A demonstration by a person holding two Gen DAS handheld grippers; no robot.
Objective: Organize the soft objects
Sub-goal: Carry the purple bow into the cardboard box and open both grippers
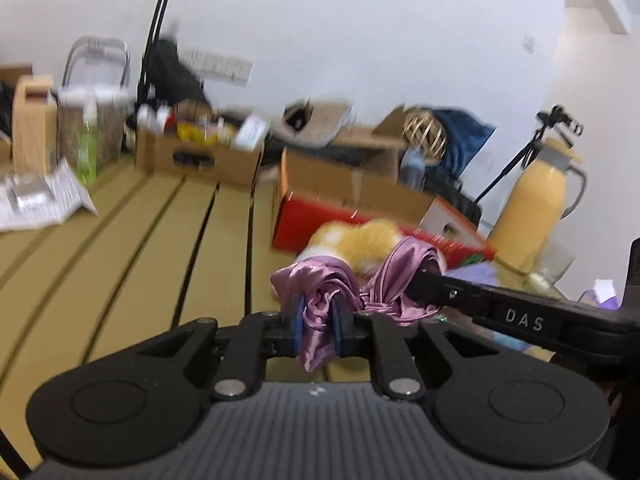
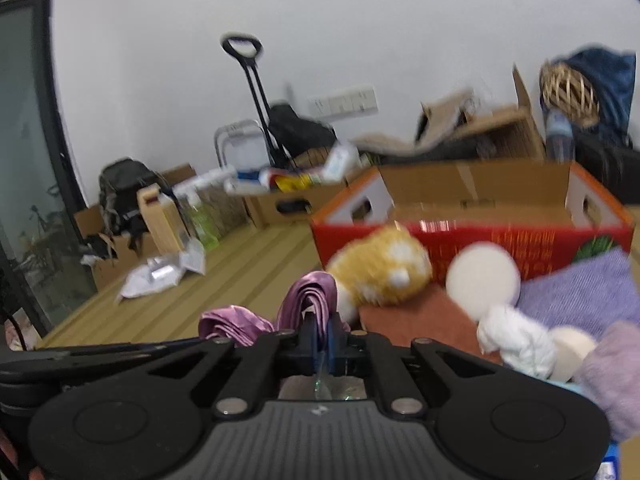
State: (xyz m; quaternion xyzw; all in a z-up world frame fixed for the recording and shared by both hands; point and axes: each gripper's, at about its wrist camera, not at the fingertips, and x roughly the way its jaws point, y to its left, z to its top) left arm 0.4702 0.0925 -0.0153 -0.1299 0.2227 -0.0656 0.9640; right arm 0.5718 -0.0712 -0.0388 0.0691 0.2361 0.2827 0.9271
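Each wrist camera sits close behind its own gripper, angled slightly downward across the table. Both share the pink satin cloth [image 1: 320, 300] near centre and the red box [image 2: 472, 240] around one o'clock.

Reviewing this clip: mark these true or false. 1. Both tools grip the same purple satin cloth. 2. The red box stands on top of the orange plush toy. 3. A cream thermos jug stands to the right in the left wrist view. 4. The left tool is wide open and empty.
1. True: the left tool and the right tool are each shut on the purple satin cloth.
2. False: the red box stands on the table behind the orange plush toy.
3. True: the cream thermos jug is upright there.
4. False: its pads pinch the cloth.
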